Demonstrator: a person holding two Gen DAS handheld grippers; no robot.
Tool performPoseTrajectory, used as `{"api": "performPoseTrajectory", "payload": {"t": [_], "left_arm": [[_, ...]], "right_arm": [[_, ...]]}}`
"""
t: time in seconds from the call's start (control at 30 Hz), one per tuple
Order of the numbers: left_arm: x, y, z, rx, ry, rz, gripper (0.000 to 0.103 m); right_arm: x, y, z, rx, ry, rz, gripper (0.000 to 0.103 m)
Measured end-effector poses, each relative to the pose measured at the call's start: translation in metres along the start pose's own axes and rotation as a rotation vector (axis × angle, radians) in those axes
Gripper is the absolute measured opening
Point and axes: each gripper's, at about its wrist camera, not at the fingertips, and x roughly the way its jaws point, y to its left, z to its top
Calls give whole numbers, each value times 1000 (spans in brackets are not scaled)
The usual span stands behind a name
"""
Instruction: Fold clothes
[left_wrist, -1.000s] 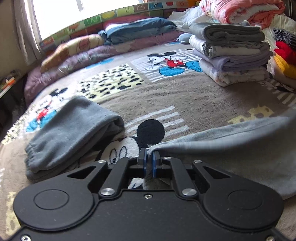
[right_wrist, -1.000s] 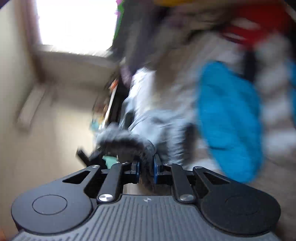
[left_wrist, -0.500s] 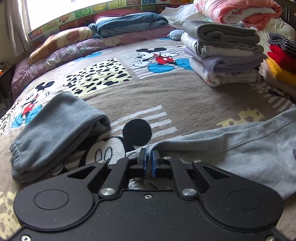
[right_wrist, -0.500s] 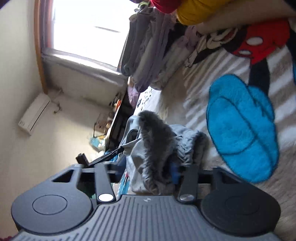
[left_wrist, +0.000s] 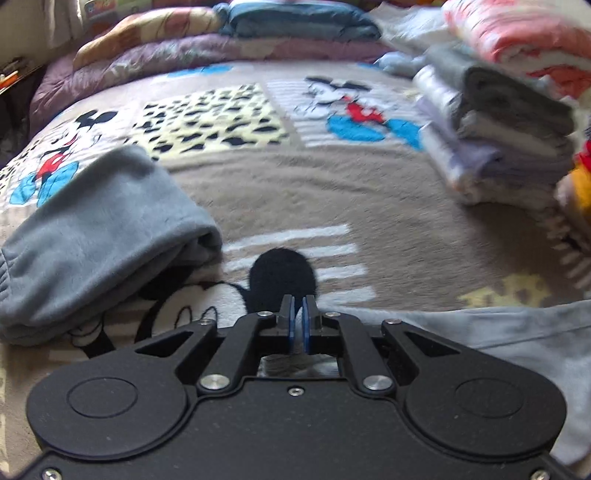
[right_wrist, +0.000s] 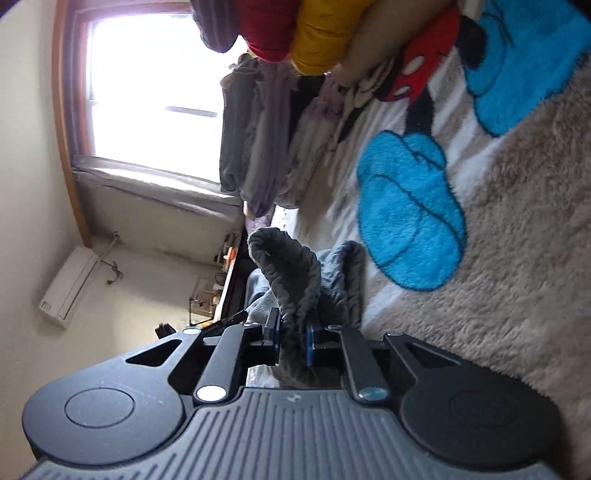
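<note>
Since a moment ago we slid our left gripper across the blanket; both it and our right gripper pinch the grey trousers, lying low on the bed.

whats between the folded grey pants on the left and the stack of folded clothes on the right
Only bare blanket, seen in the left wrist view; no garment lies between the folded grey pants and the stack of folded clothes.

Cartoon blanket on bed; window, wall AC unit.
</note>
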Motion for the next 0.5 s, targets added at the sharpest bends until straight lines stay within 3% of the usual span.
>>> {"api": "performPoseTrajectory", "payload": {"t": [0.17, 0.2, 0.23, 0.3, 0.33, 0.5], "left_arm": [[-15, 6, -16, -62, -152, 49, 6], [-25, 9, -21, -74, -185, 37, 14], [-34, 12, -28, -87, -203, 31, 30], [-48, 18, -41, -100, -232, 17, 43], [-52, 19, -45, -95, -231, -5, 43], [-33, 11, -46, -60, -173, -22, 43]], "right_arm": [[1, -1, -4, -24, -23, 5, 14], [1, 0, -5, -39, -22, 2, 16], [0, 2, -5, -54, -23, 6, 21], [-8, 9, -8, -91, -47, 16, 32], [-14, 13, -9, -113, -60, 16, 45], [-12, 38, 0, -262, -108, -54, 63]]}}
